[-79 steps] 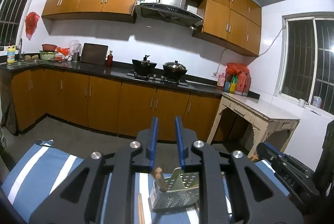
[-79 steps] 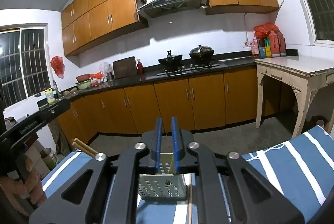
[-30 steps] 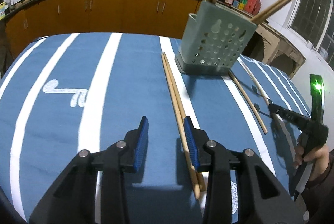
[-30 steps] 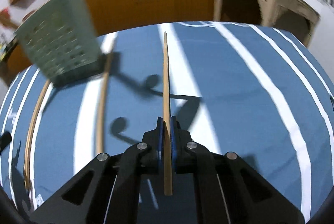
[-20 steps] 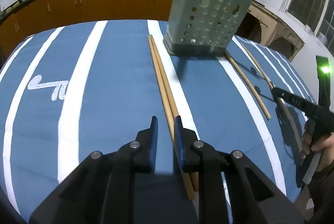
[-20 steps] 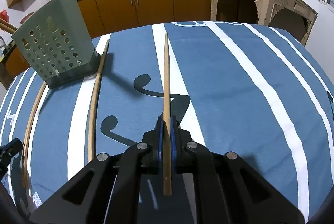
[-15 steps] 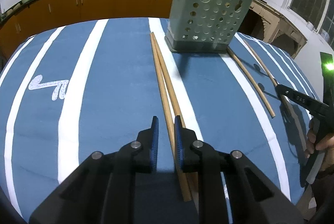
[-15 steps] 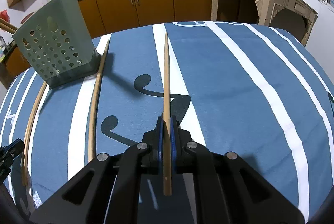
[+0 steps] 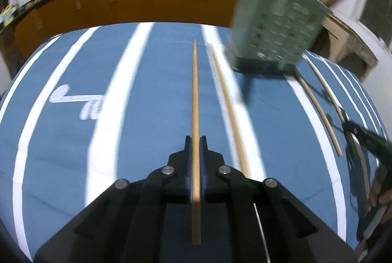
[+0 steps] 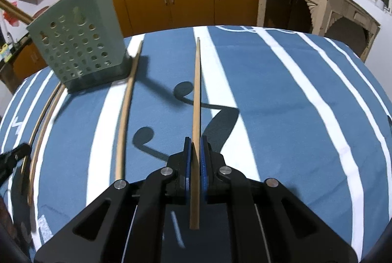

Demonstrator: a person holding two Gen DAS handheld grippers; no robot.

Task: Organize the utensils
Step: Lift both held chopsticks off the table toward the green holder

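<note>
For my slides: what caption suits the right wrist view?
Right tool grips a chopstick over the striped blue cloth, green holder at left.

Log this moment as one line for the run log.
left gripper: shut on chopstick | right gripper: shut on chopstick | holder: upright

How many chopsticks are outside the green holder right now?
4. The left gripper clamps one chopstick, the right gripper clamps another, and two loose chopsticks lie on the cloth, one left of the holder, one right.
</note>
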